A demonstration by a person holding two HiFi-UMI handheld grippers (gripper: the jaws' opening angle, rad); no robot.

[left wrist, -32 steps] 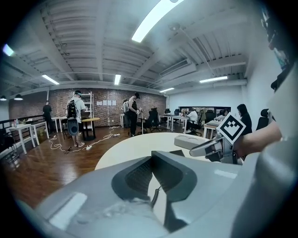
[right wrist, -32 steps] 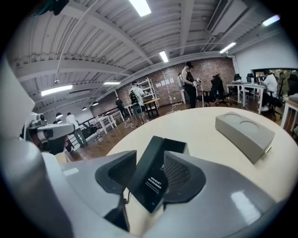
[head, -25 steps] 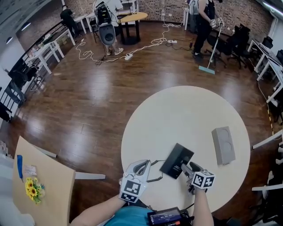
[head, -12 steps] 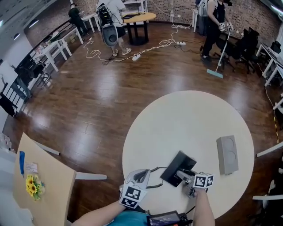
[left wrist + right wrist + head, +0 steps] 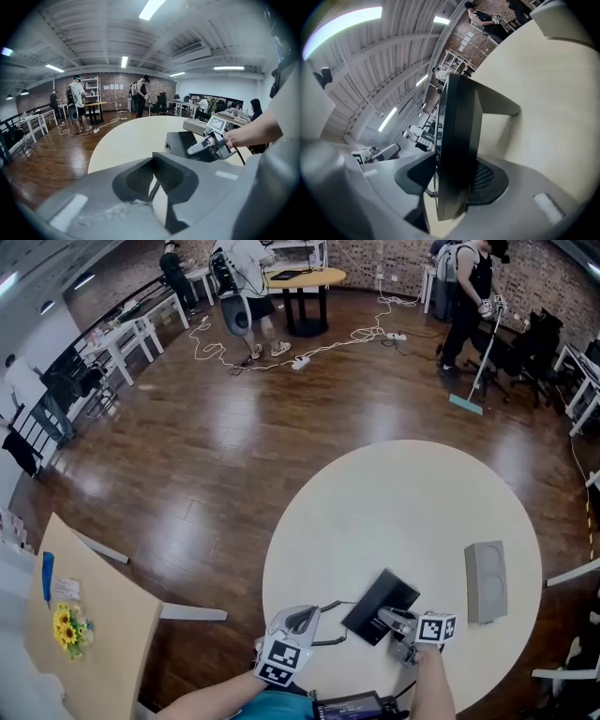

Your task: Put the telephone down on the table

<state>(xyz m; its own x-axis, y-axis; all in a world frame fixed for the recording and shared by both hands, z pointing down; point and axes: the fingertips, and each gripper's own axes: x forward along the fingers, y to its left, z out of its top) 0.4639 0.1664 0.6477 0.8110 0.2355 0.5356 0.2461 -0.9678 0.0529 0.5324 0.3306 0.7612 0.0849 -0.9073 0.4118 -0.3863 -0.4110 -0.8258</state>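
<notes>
The black telephone (image 5: 380,604) rests near the front edge of the round cream table (image 5: 403,502), standing on edge in the right gripper view (image 5: 457,140). My right gripper (image 5: 389,620) has its jaws closing on the phone's near edge, and both pads lie against it. My left gripper (image 5: 302,617) is to the left of the phone with its jaws meeting at the tips. The thin coiled cord (image 5: 330,604) runs from those jaws to the phone and shows in the gap between them (image 5: 152,187).
A grey box (image 5: 486,582) lies at the table's right side. A wooden board with flowers (image 5: 70,634) stands at lower left. Across the wood floor, a person sweeps (image 5: 473,296) and cables trail (image 5: 309,352). A small device (image 5: 361,704) sits by my body.
Both grippers have sunk a little toward the table's near edge. The telephone has come down with the right gripper and lies flatter.
</notes>
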